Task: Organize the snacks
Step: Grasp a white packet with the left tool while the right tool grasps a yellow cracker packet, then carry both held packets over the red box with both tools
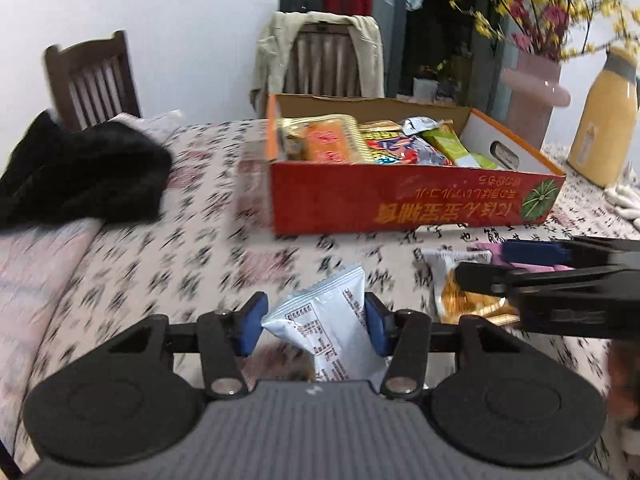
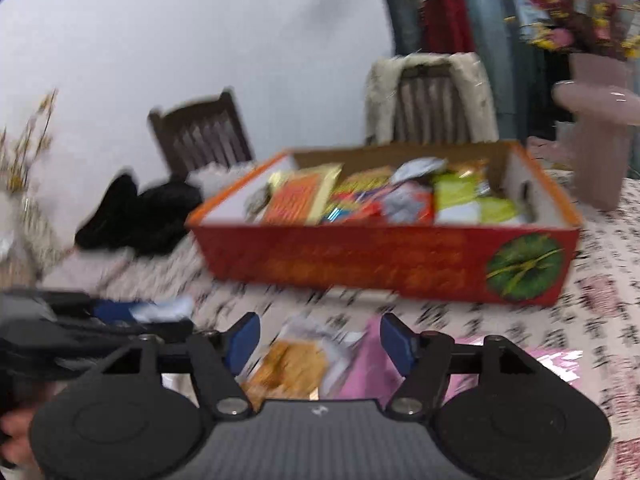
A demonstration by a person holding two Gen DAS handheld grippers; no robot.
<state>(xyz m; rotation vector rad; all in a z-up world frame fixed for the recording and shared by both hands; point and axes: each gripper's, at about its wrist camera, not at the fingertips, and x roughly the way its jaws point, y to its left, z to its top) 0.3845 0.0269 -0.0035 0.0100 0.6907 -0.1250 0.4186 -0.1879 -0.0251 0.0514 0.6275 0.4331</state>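
Observation:
My left gripper is shut on a pale blue snack packet and holds it above the patterned tablecloth, short of the red cardboard box. The box holds several snack packs and also shows in the right wrist view. My right gripper is open above an orange cracker packet and a pink packet that lie on the cloth. In the left wrist view the right gripper comes in from the right over the cracker packet.
A black garment lies at the table's left. A yellow bottle and a pink vase with flowers stand at the back right. Two wooden chairs stand behind the table, one draped with a beige jacket.

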